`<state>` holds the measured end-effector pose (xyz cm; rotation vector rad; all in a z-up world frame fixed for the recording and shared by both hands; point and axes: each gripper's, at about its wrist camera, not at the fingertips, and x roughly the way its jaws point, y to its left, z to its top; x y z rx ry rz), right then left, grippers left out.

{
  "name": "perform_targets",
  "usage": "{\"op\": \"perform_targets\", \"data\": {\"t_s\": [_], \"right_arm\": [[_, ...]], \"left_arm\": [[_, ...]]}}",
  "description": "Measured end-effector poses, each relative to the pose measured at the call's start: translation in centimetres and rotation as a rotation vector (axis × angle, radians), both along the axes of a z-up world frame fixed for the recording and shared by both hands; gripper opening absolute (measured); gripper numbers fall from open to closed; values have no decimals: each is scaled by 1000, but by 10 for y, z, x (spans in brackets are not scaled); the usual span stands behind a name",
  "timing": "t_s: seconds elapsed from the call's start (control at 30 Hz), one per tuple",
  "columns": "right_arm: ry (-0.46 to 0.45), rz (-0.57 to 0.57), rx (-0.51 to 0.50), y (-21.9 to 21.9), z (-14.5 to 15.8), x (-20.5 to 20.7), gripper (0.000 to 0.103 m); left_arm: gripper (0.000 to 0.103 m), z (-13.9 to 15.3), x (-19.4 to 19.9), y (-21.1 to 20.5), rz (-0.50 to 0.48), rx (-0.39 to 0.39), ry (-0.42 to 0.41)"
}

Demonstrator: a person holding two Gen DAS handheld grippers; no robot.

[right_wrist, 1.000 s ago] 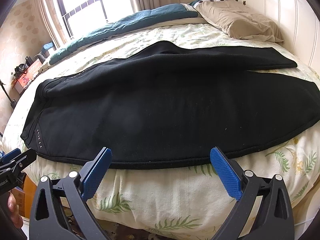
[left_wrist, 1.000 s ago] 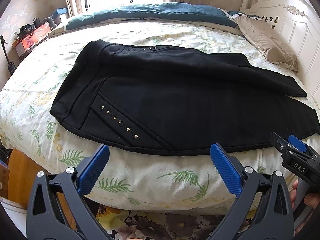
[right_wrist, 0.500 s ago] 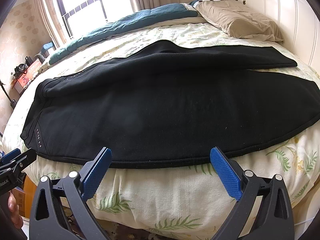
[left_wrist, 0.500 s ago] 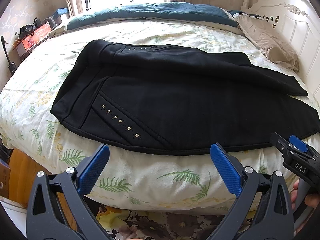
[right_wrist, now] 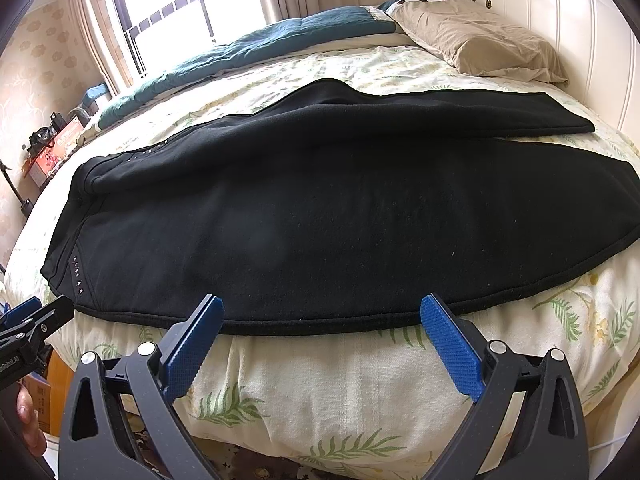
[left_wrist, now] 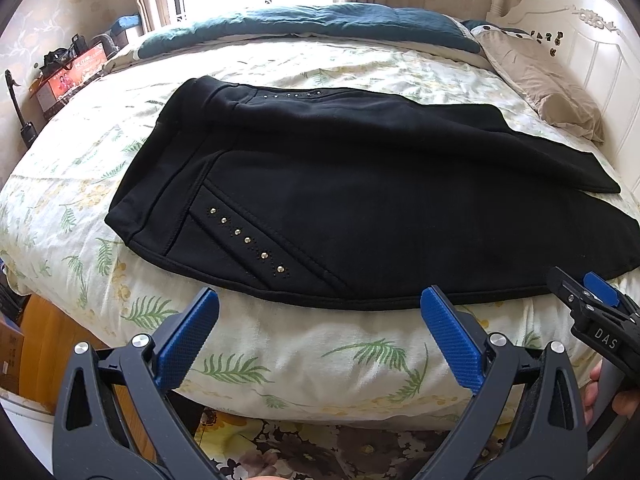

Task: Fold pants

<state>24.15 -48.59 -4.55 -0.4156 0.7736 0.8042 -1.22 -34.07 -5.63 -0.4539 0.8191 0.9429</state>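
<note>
Black pants (left_wrist: 360, 200) (waistband left) cover the bed (left_wrist: 280, 360); both grippers gape, empty.

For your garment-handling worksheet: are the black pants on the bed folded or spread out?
Spread lengthwise, unfolded end to end. The pants lie across the bed; the far leg partly overlaps the near one.

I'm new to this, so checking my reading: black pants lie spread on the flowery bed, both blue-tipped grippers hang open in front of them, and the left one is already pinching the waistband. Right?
Not quite. The left gripper pinches nothing: it hangs open, short of the pants, as the left wrist view shows. The right gripper is open too, and the bed is flowery.
</note>
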Motion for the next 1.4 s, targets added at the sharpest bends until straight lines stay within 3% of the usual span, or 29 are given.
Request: {"op": "perform_targets", "data": {"t_s": [1.4], "right_arm": [[2, 0, 2, 0, -3, 0, 98]], "left_arm": [[101, 1, 3, -3, -16, 5, 3]]}}
